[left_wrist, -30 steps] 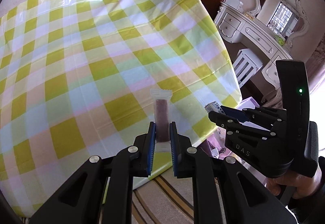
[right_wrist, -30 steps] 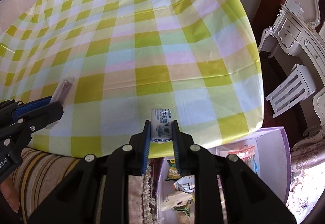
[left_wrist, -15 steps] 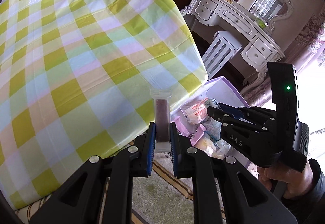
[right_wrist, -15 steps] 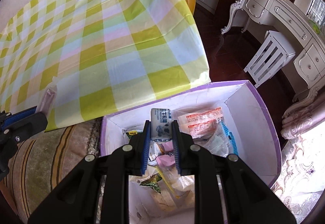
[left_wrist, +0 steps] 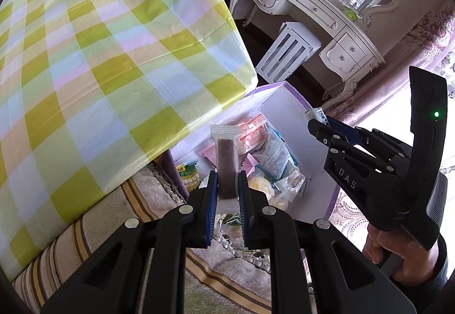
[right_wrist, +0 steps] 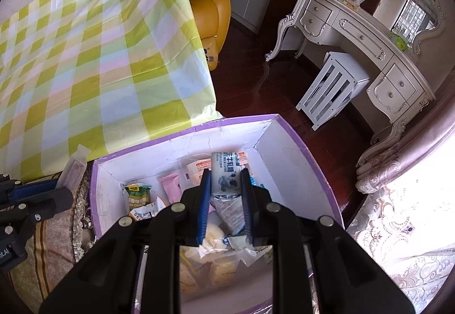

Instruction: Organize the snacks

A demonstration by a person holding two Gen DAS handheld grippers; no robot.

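Observation:
My left gripper (left_wrist: 227,186) is shut on a clear-wrapped brown snack bar (left_wrist: 226,160), held upright over the near left side of a purple-rimmed white box (left_wrist: 287,103). My right gripper (right_wrist: 226,186) is shut on a white and blue snack packet (right_wrist: 226,176), held above the inside of the box (right_wrist: 295,149). The box holds several snack packets, among them a green bag (right_wrist: 138,194), a pink packet (right_wrist: 170,184) and a red-printed packet (right_wrist: 199,167). The right gripper also shows in the left wrist view (left_wrist: 318,122), and the left gripper in the right wrist view (right_wrist: 37,194).
A table with a yellow-green checked cloth (left_wrist: 99,58) stands to the left of the box. A striped rug (left_wrist: 108,217) lies under them. A white dressing table (right_wrist: 369,41), a white slatted stool (right_wrist: 332,89) and a yellow armchair (right_wrist: 210,4) stand beyond on the dark wood floor.
Both grippers have moved right, off the table and over the box, each still holding its snack. The box interior has come fully into view.

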